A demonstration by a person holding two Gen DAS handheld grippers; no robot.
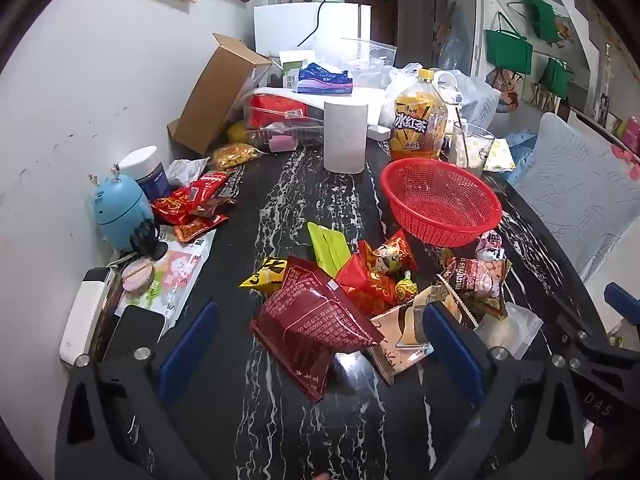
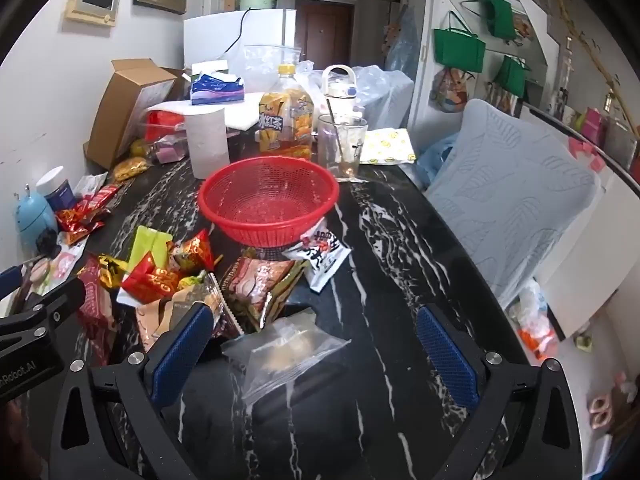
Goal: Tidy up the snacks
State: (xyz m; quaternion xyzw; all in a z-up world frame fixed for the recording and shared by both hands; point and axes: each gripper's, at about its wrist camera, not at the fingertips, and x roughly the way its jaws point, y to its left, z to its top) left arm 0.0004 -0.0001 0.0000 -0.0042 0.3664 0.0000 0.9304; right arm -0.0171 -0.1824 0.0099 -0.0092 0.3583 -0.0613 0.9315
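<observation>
Both tools spread wide, nothing gripped. Left tool (image 1: 320,344) hovers over the dark red packet (image 1: 316,320) at the near end of the snack pile (image 1: 376,276) on the black marble counter (image 1: 280,192). Right tool (image 2: 316,344) sits above the clear zip bag (image 2: 280,352). Red basket (image 2: 269,200) stands upright just behind the pile, nothing in it; white packet (image 2: 324,254) touches its base.

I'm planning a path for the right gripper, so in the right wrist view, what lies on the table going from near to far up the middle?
Clear plastic bag → brown snack packet → red basket → iced tea bottle → white fridge.
</observation>
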